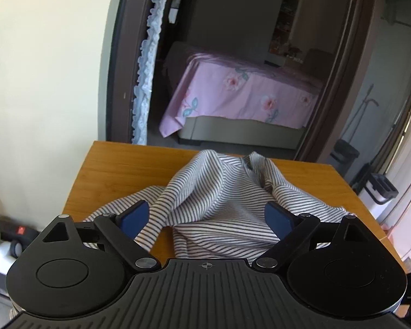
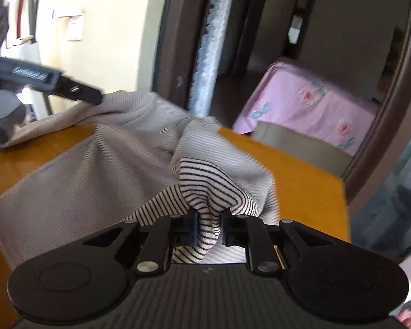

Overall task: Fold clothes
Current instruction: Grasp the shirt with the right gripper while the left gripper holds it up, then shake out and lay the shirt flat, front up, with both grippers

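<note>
A wooden table (image 1: 117,170) fills the lower half of both wrist views. Beyond it, a dark doorway opens onto a bed (image 1: 241,101) covered with a pink floral sheet.

On the table lies a crumpled striped garment (image 1: 216,192), white with thin dark stripes. It is bunched into a raised mound near the middle of the tabletop, with flatter folds spreading toward the near edge.

In the left wrist view, the left hand-held gripper (image 1: 207,215) hangs just above the near part of the garment. Its jaws stand wide apart, the blue pads (image 1: 135,216) on either side of a loose fold, with nothing pinched between them.

In the right wrist view, which is blurred, the right hand-held gripper (image 2: 208,229) has its jaws drawn close together on a gathered fold of the striped garment (image 2: 202,192), which bulges up just ahead of the fingers. The rest of the cloth trails away across the table toward the left, where the left hand-held gripper's black finger appears to sit against its far edge.
</note>
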Available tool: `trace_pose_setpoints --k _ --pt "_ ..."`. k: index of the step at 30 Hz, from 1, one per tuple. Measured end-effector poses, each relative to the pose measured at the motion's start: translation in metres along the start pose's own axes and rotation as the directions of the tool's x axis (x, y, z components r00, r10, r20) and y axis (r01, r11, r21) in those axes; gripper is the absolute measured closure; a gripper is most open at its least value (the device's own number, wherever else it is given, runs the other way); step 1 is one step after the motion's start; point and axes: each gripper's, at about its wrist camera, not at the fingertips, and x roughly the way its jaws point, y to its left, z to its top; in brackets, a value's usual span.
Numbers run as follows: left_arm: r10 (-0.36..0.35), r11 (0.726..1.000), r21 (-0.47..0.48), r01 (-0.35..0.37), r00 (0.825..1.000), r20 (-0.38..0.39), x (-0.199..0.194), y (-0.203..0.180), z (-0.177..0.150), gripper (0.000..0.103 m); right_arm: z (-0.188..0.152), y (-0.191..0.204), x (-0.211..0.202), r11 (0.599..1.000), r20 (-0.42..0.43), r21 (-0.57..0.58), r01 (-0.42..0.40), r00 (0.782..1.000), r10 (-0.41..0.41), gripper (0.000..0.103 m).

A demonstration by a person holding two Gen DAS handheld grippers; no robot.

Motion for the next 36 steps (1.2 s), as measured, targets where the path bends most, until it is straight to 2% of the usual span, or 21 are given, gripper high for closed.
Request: trace_pose_setpoints --k 2,3,5,7,9,10,12,14,16,19,21,22,23,24,26,29,31,32,33,35,36 --pt "-0.062 0.998 0.003 0.062 0.998 0.020 0.002 -0.015 -0.009 0.005 0.017 -0.035 0.008 0.980 0.059 -0.033 0.198 0.979 -0.196 0.092" --pt "-0.090 0.996 0.002 0.090 0.996 0.026 0.004 -0.021 -0.013 0.005 0.024 -0.050 0.015 0.965 0.071 -0.027 0.259 0.964 -0.257 0.094" --pt "-0.169 0.985 0.026 0.168 0.985 0.030 0.011 -0.039 -0.024 0.004 0.034 -0.074 0.030 0.948 0.060 -0.005 0.317 0.947 -0.316 0.098" --pt "-0.204 0.975 0.093 0.201 0.979 0.026 0.019 -0.056 -0.037 0.004 0.034 -0.081 0.047 0.946 0.028 -0.004 0.323 0.946 -0.323 0.098" --pt "-0.208 0.962 0.181 0.203 0.978 0.008 0.030 -0.073 -0.053 0.004 0.029 -0.085 0.057 0.964 -0.026 0.043 0.261 0.965 -0.260 0.098" --pt "-0.193 0.954 0.226 0.195 0.981 -0.031 0.036 -0.079 -0.063 0.004 0.027 -0.087 0.061 0.973 -0.055 0.082 0.218 0.975 -0.214 0.098" --pt "-0.177 0.943 0.275 0.188 0.982 -0.065 0.035 -0.082 -0.074 0.004 0.021 -0.092 0.063 0.977 -0.091 0.201 0.067 0.995 -0.050 0.098" --pt "-0.189 0.937 0.283 0.206 0.978 -0.084 0.027 -0.081 -0.078 0.002 0.019 -0.089 0.060 0.955 -0.084 0.284 -0.088 0.990 0.116 0.093" --pt "-0.203 0.932 0.278 0.234 0.970 -0.135 0.023 -0.078 -0.080 0.002 0.027 -0.075 0.053 0.952 -0.042 0.262 -0.158 0.984 0.174 0.092" --pt "-0.202 0.931 0.276 0.239 0.967 -0.156 0.022 -0.069 -0.065 0.002 0.048 -0.054 0.039 0.975 0.062 0.178 -0.136 0.990 0.127 0.077" --pt "-0.152 0.940 0.291 0.177 0.982 -0.108 0.022 -0.061 -0.042 0.002 0.061 -0.040 0.035 0.991 0.135 0.101 -0.091 0.988 0.077 0.070" --pt "-0.117 0.945 0.298 0.136 0.990 -0.082 0.023 -0.056 -0.030 0.002 0.065 -0.032 0.039 0.995 0.152 0.053 -0.081 0.986 0.073 0.060" --pt "-0.071 0.947 0.311 0.084 0.996 -0.054 0.027 -0.049 -0.017 0.002 0.068 -0.025 0.045 0.997 0.159 0.013 -0.082 0.984 0.079 0.050" --pt "-0.021 0.946 0.324 0.029 0.999 -0.026 0.031 -0.042 -0.004 0.002 0.069 -0.019 0.056 0.994 0.139 -0.006 -0.111 0.984 0.111 0.047" --pt "0.025 0.933 0.360 -0.004 0.998 -0.054 0.045 -0.030 0.007 0.002 0.071 -0.008 0.078 0.986 0.098 -0.045 -0.163 0.981 0.166 0.045" --pt "0.086 0.909 0.416 -0.032 0.990 -0.112 0.068 -0.014 0.020 0.003 0.064 0.017 0.120 0.978 0.057 -0.154 -0.142 0.987 0.153 0.044" --pt "0.114 0.892 0.451 -0.033 0.982 -0.153 0.082 -0.005 0.024 0.013 0.054 0.025 0.151 0.975 0.022 -0.210 -0.074 0.996 0.081 0.051" --pt "0.116 0.885 0.465 -0.020 0.977 -0.178 0.089 -0.002 0.022 0.036 0.049 0.026 0.166 0.973 0.001 -0.229 -0.039 0.999 0.041 0.061" --pt "0.128 0.875 0.484 -0.018 0.972 -0.195 0.096 0.000 0.019 0.060 0.042 0.020 0.182 0.976 -0.032 -0.218 0.000 0.999 -0.007 0.064" --pt "0.197 0.858 0.506 -0.084 0.965 -0.174 0.113 0.008 0.019 0.073 0.026 -0.002 0.207 0.985 -0.098 -0.159 0.071 0.991 -0.088 0.069" --pt "0.234 0.848 0.515 -0.121 0.959 -0.160 0.121 0.013 0.019 0.074 0.018 -0.015 0.211 0.989 -0.098 -0.112 0.092 0.990 -0.103 0.069"
